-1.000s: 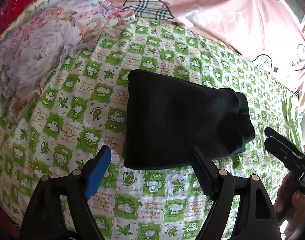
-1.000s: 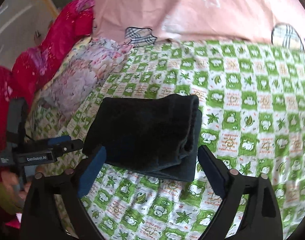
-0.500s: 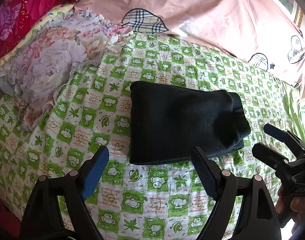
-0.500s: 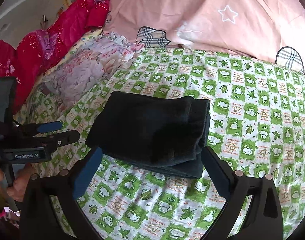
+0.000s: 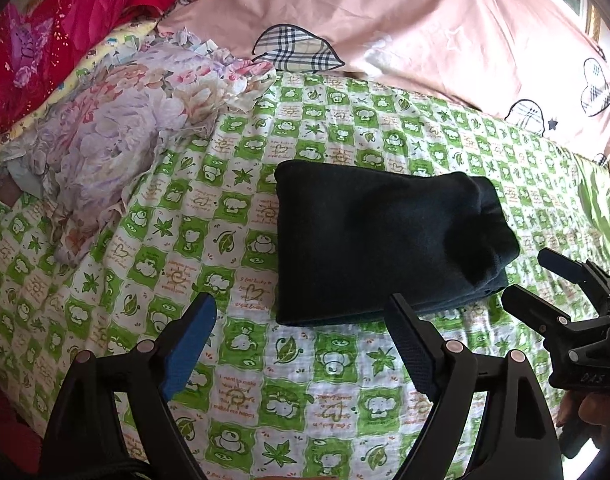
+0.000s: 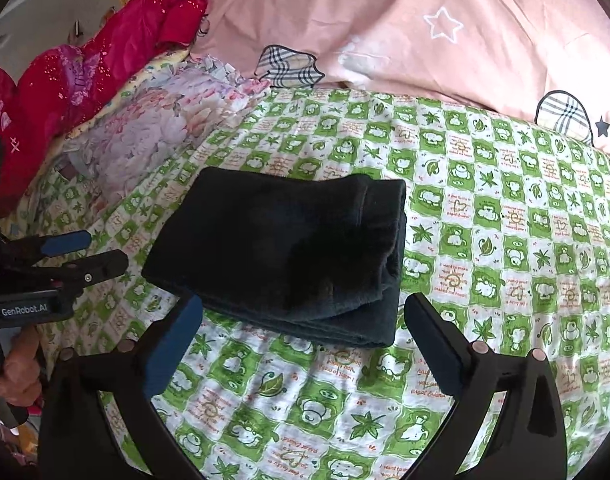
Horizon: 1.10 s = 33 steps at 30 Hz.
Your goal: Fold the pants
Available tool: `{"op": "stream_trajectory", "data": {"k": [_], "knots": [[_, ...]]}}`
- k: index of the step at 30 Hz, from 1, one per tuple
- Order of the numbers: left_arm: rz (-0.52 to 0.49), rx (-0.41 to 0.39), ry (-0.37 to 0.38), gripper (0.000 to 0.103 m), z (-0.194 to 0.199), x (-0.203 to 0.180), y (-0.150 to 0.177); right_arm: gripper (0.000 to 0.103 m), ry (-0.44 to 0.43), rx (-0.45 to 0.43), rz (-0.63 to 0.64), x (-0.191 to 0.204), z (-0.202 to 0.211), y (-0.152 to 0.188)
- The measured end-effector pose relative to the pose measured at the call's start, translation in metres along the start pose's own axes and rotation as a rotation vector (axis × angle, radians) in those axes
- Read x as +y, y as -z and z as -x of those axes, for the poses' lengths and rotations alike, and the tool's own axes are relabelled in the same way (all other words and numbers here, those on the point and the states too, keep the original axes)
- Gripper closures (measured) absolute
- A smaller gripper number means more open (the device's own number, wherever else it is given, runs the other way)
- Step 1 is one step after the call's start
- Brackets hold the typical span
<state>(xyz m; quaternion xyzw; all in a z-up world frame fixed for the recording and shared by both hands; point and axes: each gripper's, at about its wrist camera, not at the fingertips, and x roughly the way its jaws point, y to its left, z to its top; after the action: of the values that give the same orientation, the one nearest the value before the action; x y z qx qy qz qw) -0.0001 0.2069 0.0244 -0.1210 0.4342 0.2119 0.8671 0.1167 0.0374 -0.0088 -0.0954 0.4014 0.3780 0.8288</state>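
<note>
Two grippers: both hang over the bed, each empty.
Bed: covered by a green-and-white checked sheet (image 5: 241, 216) printed with leaves and small animals; it carries everything else.
Pink quilt (image 5: 405, 20): large, pale pink cloth with plaid leaf and heart patches, heaped along the far side of the bed.
Red bedding (image 6: 85, 68): bright red cloth with purple flowers and sparkles, piled at the far left corner.
Floral cloth (image 5: 117, 128): crumpled lilac and pink flower-print fabric, lying on the sheet between the red bedding and the pants, apart from the pants.
Pants (image 5: 381, 240): black, soft fabric, folded into a thick rectangular bundle lying flat in the middle of the sheet; layered edges show at its right end.
Left gripper (image 5: 301, 332): black frame with blue pads, jaws wide apart with nothing between them, hovering just short of the bundle's near edge.
Right gripper (image 6: 305, 324): same build, jaws spread wide with nothing gripped, just clear of the bundle's near edge.
Hand (image 6: 21, 376): only fingers show, wrapped round the left gripper's handle.
</note>
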Motion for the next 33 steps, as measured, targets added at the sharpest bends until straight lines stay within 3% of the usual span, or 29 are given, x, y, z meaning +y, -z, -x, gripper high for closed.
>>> {"op": "stream_trajectory", "data": {"k": [33], "knots": [[-0.035,-0.064,-0.072,0.014,-0.005,-0.002,0.009,0.002,0.005,-0.029,0.022,0.002,-0.011,0.008]]}}
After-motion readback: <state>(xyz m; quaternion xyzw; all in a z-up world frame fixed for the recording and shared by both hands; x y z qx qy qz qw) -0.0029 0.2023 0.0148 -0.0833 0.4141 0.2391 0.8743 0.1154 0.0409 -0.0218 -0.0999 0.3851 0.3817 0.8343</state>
